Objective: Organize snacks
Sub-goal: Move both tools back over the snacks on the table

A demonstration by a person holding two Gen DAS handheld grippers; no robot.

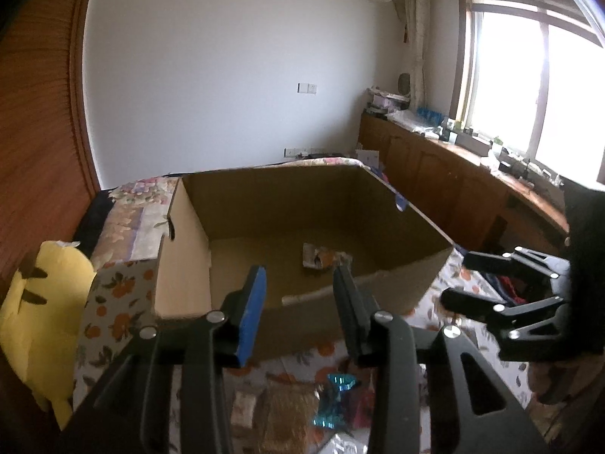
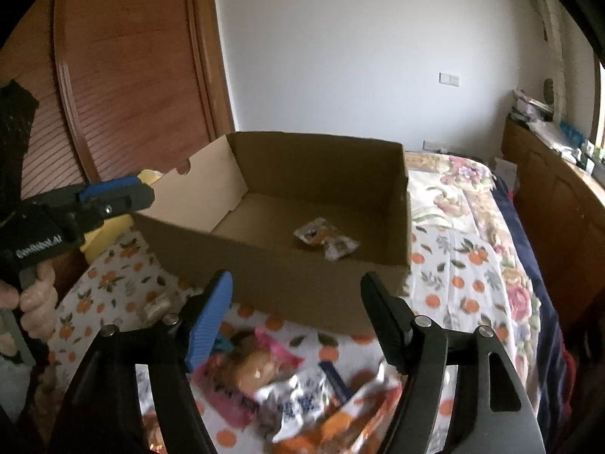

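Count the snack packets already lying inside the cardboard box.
2: both lie on the floor of the cardboard box, touching each other: one packet, and a second packet beside it, nearer the front wall, which may hide others.

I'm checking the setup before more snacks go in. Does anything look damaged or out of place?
The cardboard box has a torn, ragged near rim and a notched left wall. Only two small packets lie inside; the other snack packets are still scattered on the floral bedsheet.

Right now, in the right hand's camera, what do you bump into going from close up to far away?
Snack packets on the bedspread → right gripper, open → cardboard box with two packets inside → white wall.
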